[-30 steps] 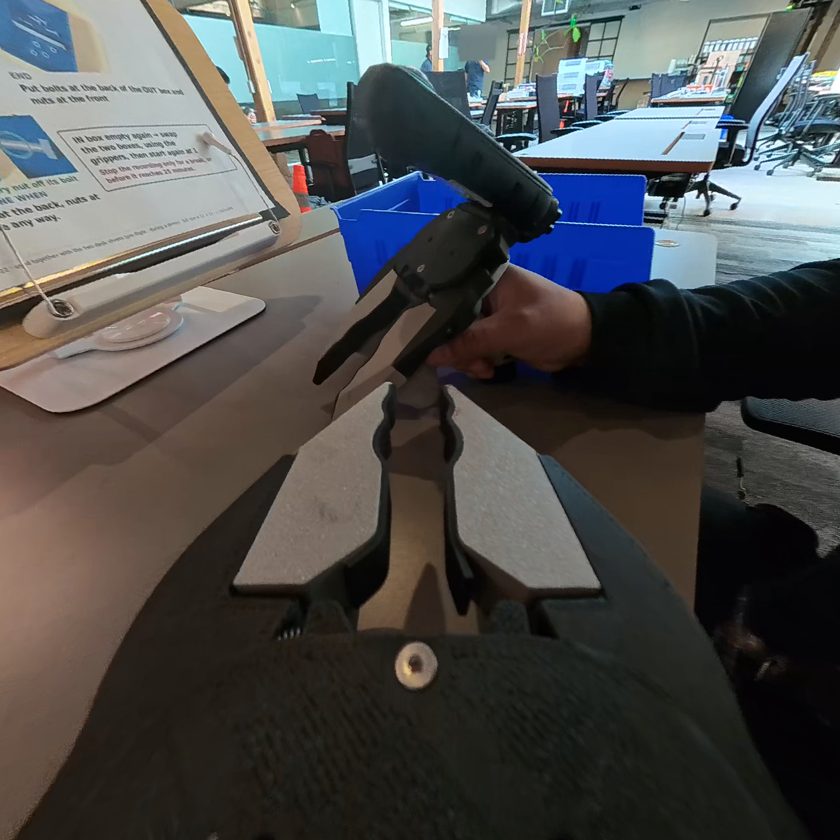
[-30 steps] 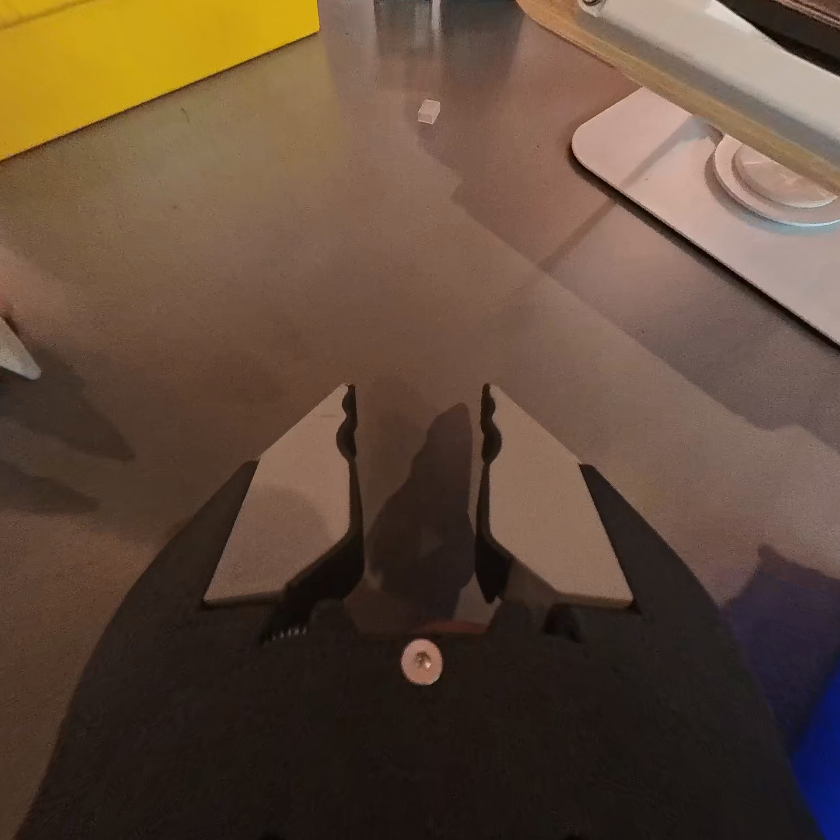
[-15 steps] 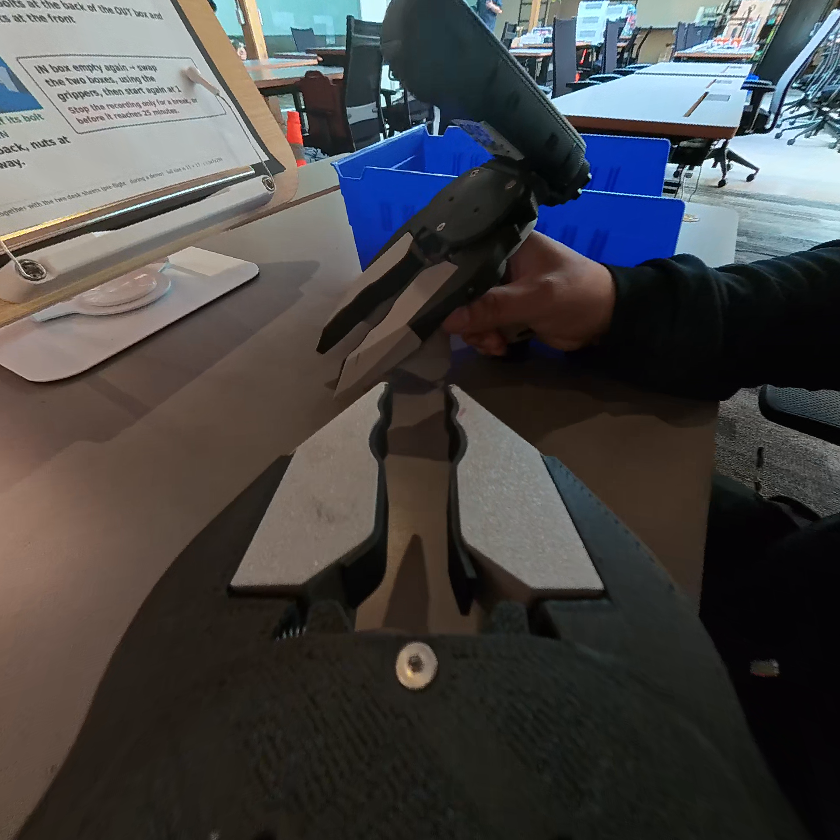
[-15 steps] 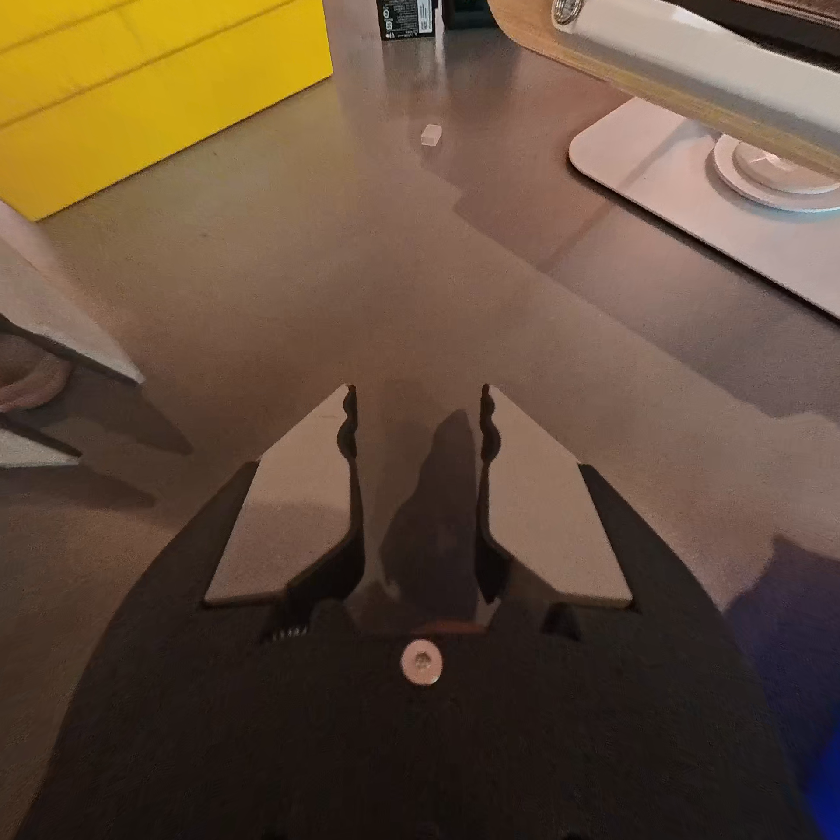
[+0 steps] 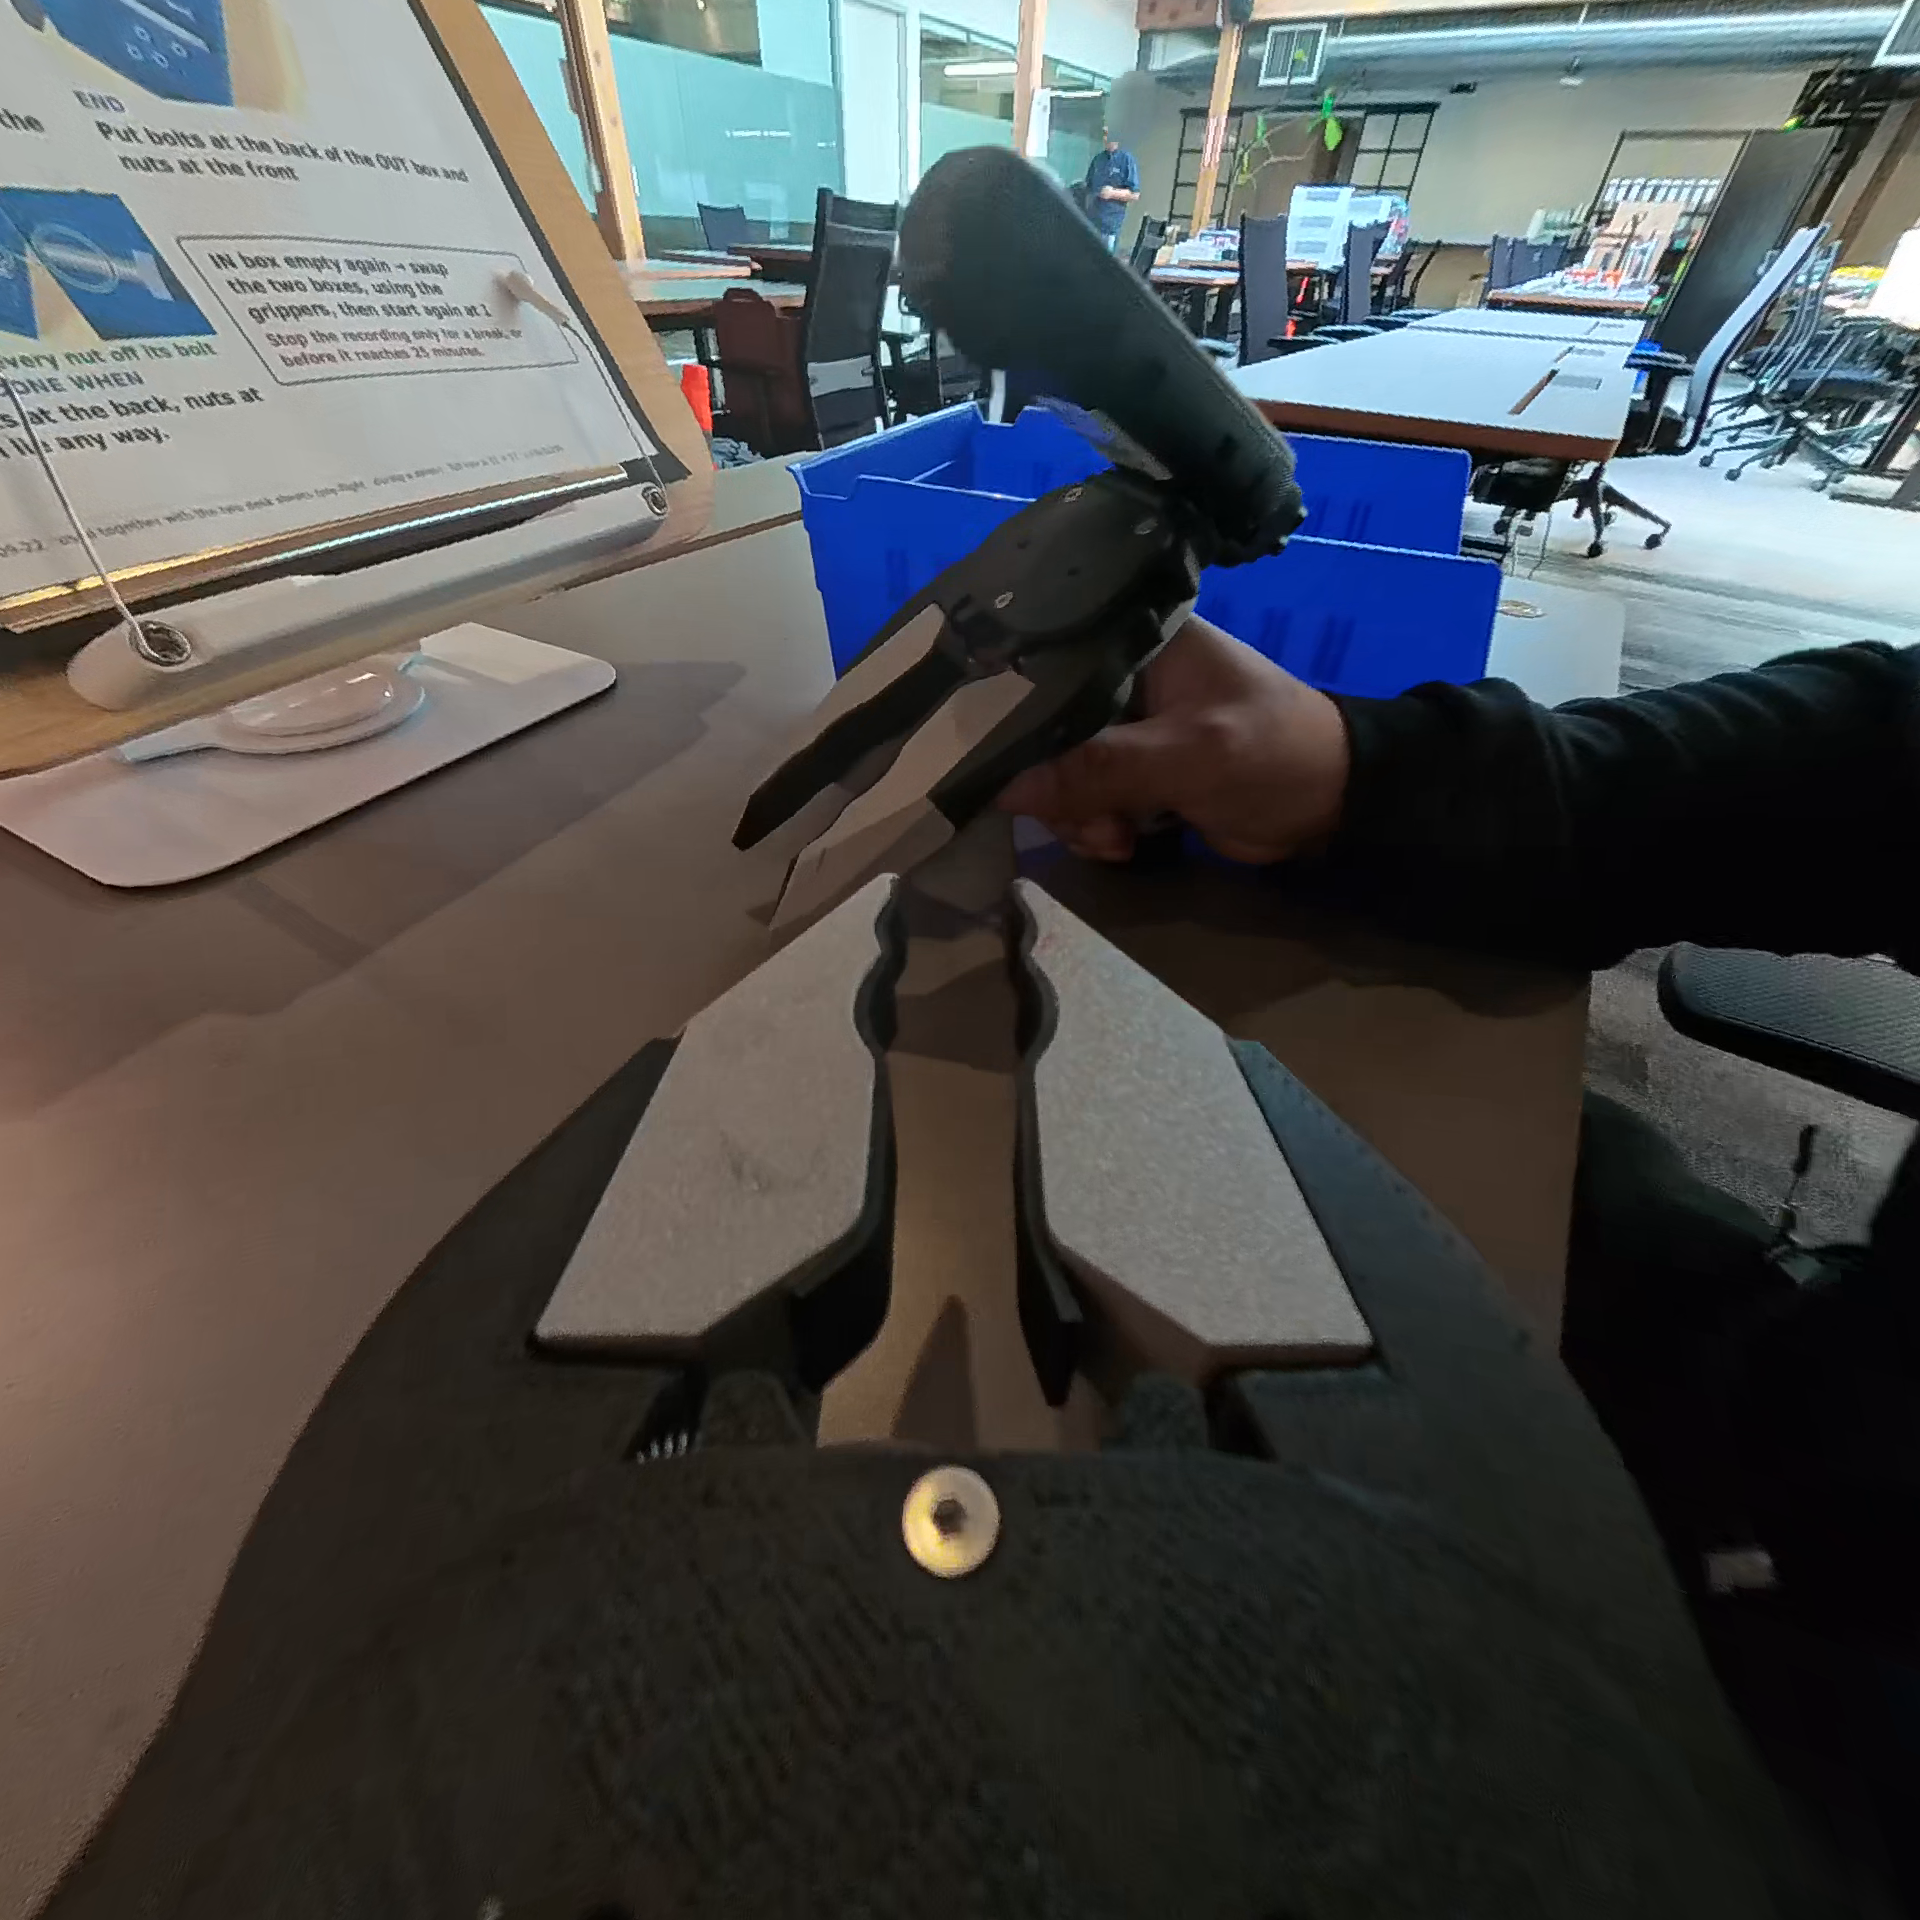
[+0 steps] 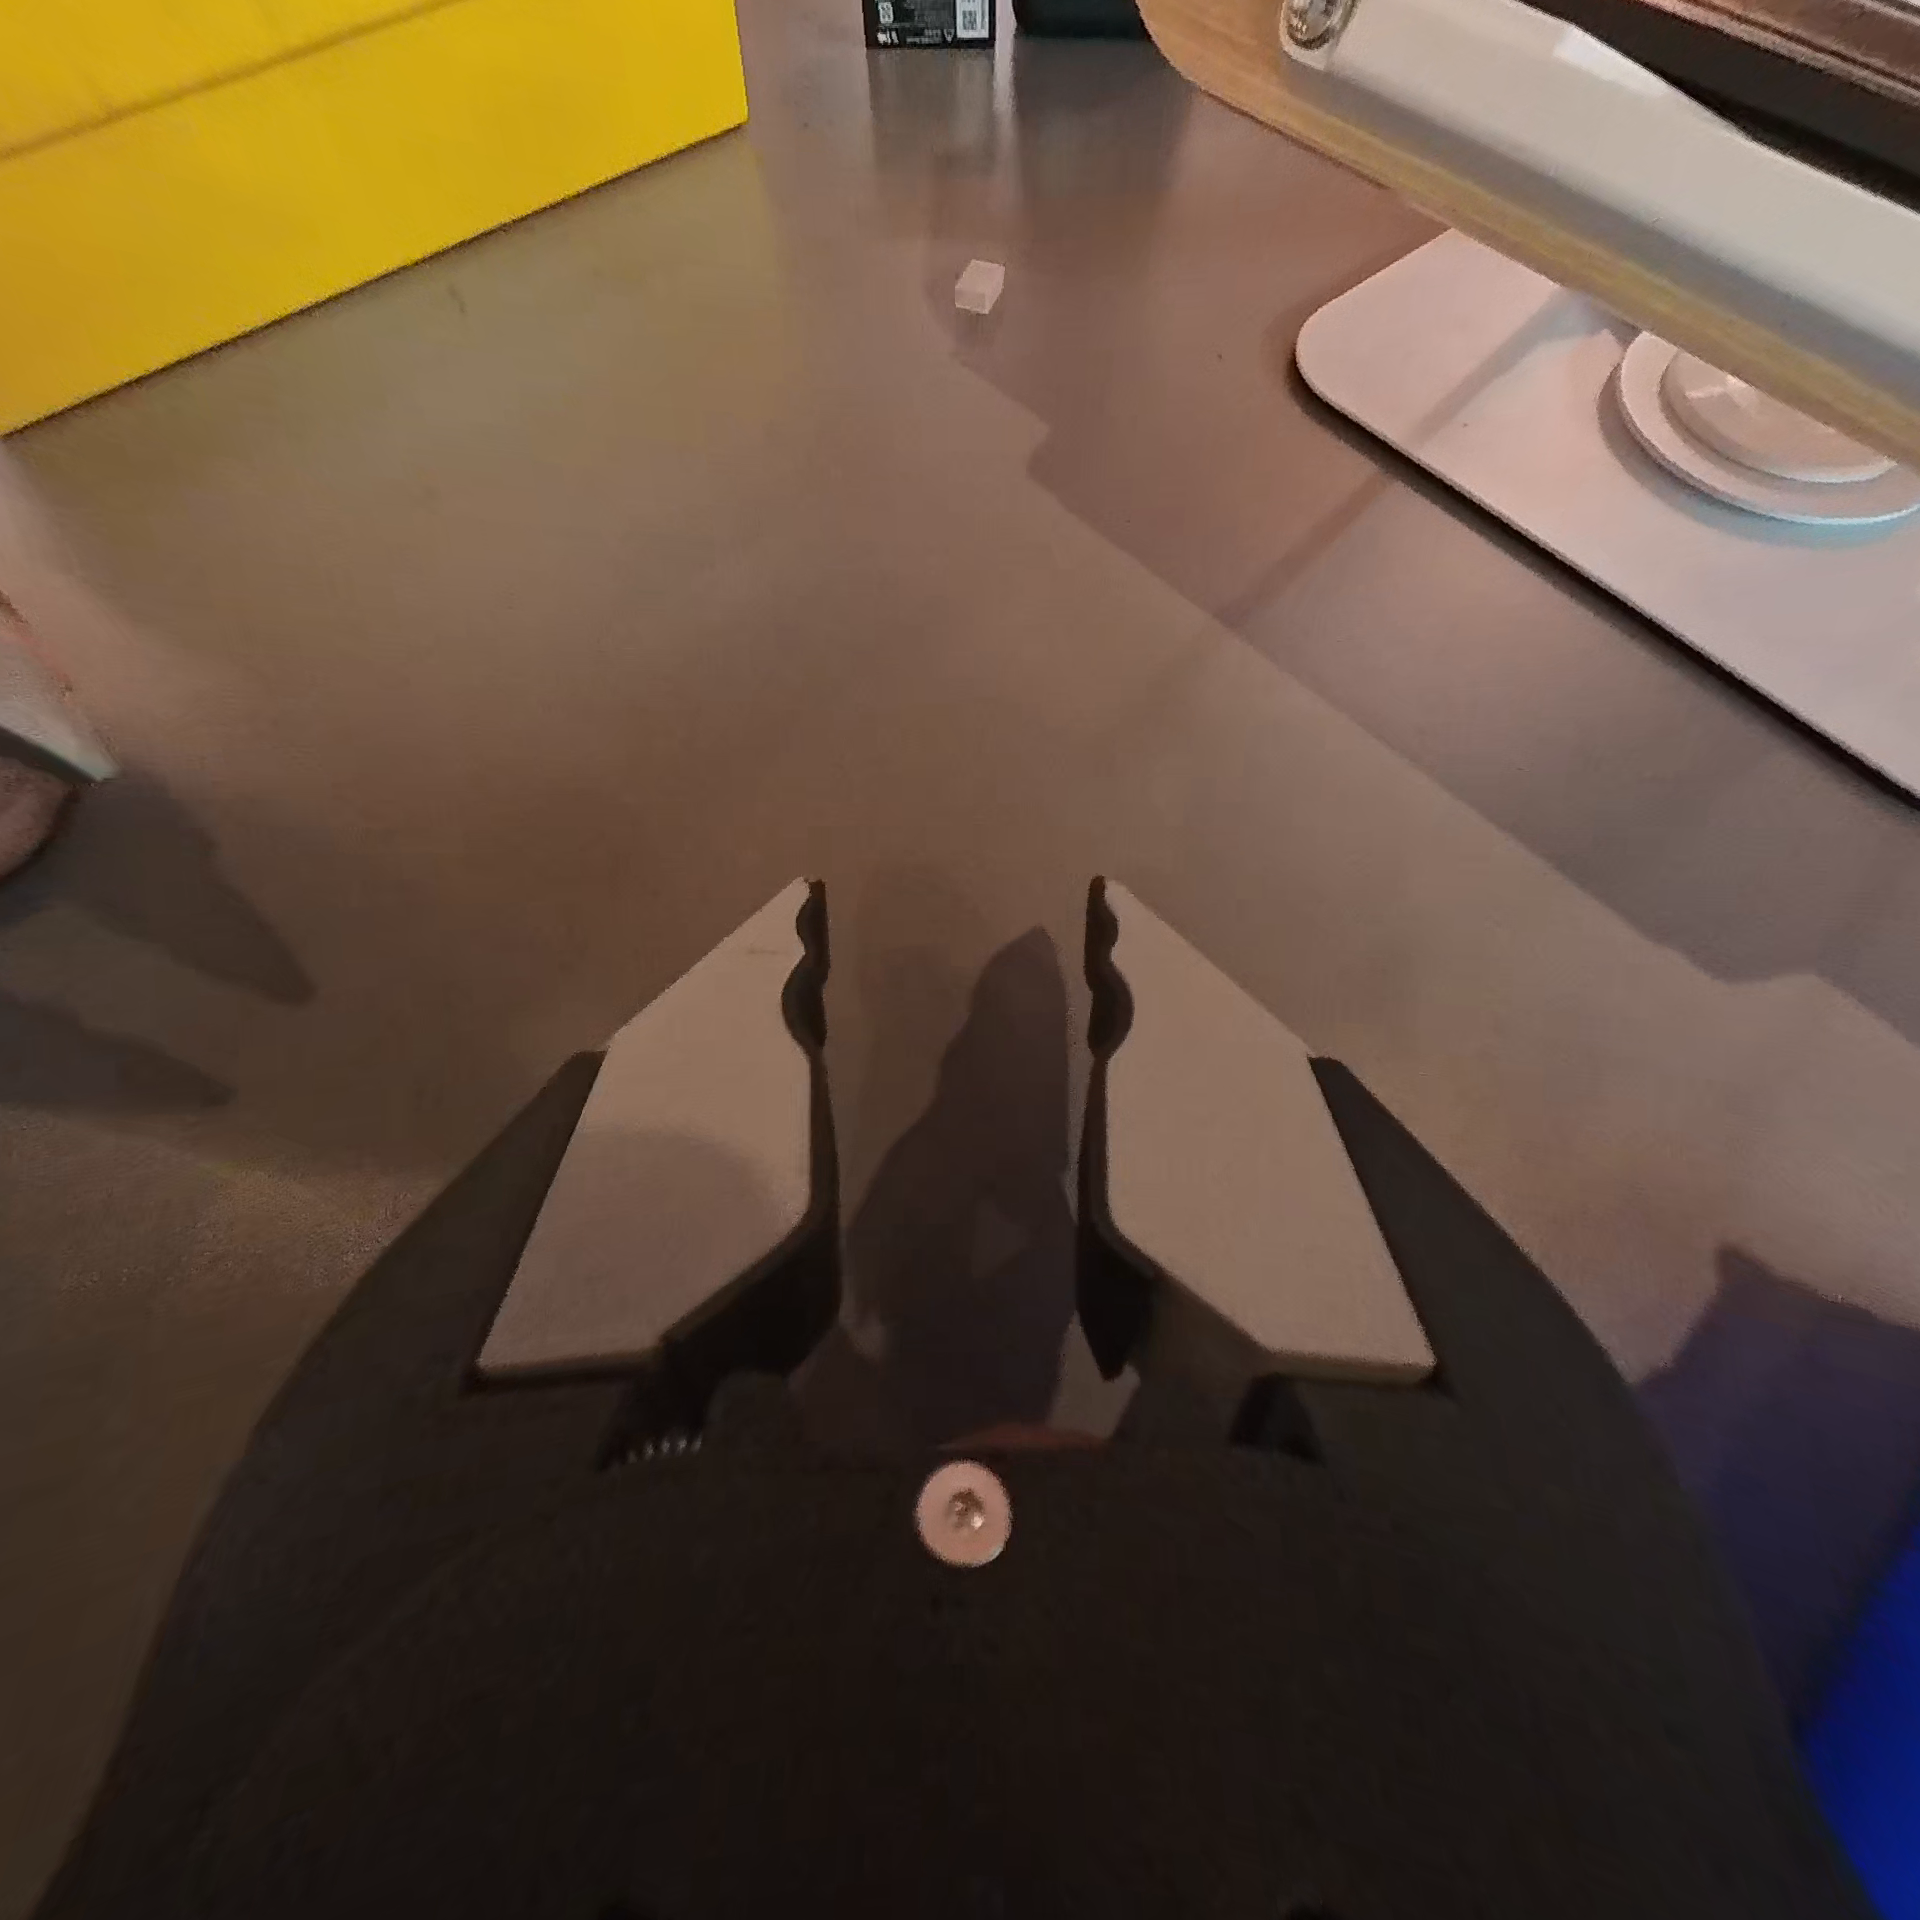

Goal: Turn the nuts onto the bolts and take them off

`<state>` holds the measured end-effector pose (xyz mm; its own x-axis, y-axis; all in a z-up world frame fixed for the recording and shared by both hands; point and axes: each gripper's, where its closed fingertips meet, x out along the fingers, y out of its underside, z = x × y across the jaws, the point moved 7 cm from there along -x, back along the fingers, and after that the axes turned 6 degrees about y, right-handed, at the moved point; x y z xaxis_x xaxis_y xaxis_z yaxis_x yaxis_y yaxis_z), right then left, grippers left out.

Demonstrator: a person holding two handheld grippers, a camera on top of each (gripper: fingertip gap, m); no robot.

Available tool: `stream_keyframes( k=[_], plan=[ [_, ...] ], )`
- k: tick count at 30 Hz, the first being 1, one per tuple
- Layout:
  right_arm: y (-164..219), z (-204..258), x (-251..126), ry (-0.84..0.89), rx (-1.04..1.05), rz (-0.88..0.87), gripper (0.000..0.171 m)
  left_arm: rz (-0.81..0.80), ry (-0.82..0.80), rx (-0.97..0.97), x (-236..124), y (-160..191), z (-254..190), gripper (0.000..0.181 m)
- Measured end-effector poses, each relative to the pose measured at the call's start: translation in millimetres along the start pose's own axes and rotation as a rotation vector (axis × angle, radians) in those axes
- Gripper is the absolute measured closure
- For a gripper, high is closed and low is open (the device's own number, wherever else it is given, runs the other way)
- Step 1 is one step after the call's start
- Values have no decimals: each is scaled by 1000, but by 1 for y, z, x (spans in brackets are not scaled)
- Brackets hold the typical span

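— Since half a second ago, what has moved?

— Mostly the left gripper (image 5: 956,904). In the right wrist view its finger (image 6: 42,717) has slid back to the left edge, where only a blurred grey tip shows. The left wrist view has tipped up, so more of the sheet (image 5: 260,312) on the stand (image 5: 312,748) is in frame.

— And the right gripper (image 6: 956,894)?

— It keeps the same gap as before: jaws well apart, with bare table (image 6: 623,623) and its own shadow between them. It holds nothing. From the left wrist view you see it slanting down toward the table, gripped by a hand (image 5: 1195,769) in a black sleeve (image 5: 1610,790), its tips just beyond the left gripper's tips.

— How does the left gripper stand?

— Partly open, with a narrower gap than the right. Nothing sits between its pads, only table.

— Where are the nuts and bolts?

— I cannot tell. A blue bin (image 5: 1351,623) stands on the table behind the hand, but from this angle its walls hide the inside. A yellow box (image 6: 312,187) fills the top left corner of the right wrist view, and only its outer side shows.

— Anything else on the table?

— A small white block (image 6: 979,284) lies alone between the yellow box and the stand's white base. A little black box (image 6: 928,21) is at the far edge, cut off by the frame.
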<state>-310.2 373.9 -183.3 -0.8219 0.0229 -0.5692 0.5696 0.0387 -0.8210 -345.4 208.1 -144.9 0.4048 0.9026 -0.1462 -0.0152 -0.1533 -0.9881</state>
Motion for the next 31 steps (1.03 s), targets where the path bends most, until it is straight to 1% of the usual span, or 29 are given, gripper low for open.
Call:
stream_keyframes(
  k=[1, 6, 8, 9, 11, 13, 15, 16, 18, 20, 22, 24, 26, 27, 28, 31],
  plan=[
    [-1, 1, -1, 1, -3, -12, 126, 11, -7, 10, 1, 1, -1, 166],
    [-2, 7, -4, -41, 23, -32, 127, 57, -65, 92, 5, 3, -6, 167],
    [-4, 11, -5, -76, 38, -42, 127, 62, -59, 116, 4, 3, -10, 172],
    [-4, 14, -5, -89, 43, -48, 127, 83, -57, 103, 3, 5, -11, 175],
    [-5, 18, -6, -93, 36, -58, 127, 155, -73, 53, 3, 10, -11, 171],
    [-5, 20, -5, -71, 4, -58, 128, 160, -116, -5, -1, 11, -12, 169],
    [-5, 22, -6, -45, -30, -59, 128, 111, -118, -61, -12, 7, -17, 174],
    [-5, 23, -6, -34, -46, -61, 128, 116, -123, -80, -20, 3, -18, 177],
    [-3, 22, -7, -3, -63, -50, 128, 114, -157, -96, -44, -12, -16, 174],
    [-1, 21, -7, 17, -59, -28, 128, 100, -205, -78, -74, -36, -8, 173],
    [0, 21, -6, 8, -45, -20, 127, 119, -269, -31, -104, -64, 9, 164],
    [0, 22, -6, -11, -35, -14, 127, 245, -335, 19, -130, -83, 40, 146],
    [0, 24, -5, -19, -41, -8, 127, 387, -499, 89, -156, -97, 89, 130],
    [0, 25, -5, -19, -50, -7, 128, 446, -533, 131, -167, -102, 112, 134],
    [0, 26, -5, -18, -59, -4, 128, 505, -525, 157, -175, -102, 133, 141],
    [1, 29, -4, -10, -84, 4, 128, 705, -490, 114, -190, -84, 199, 145]
  ],
)
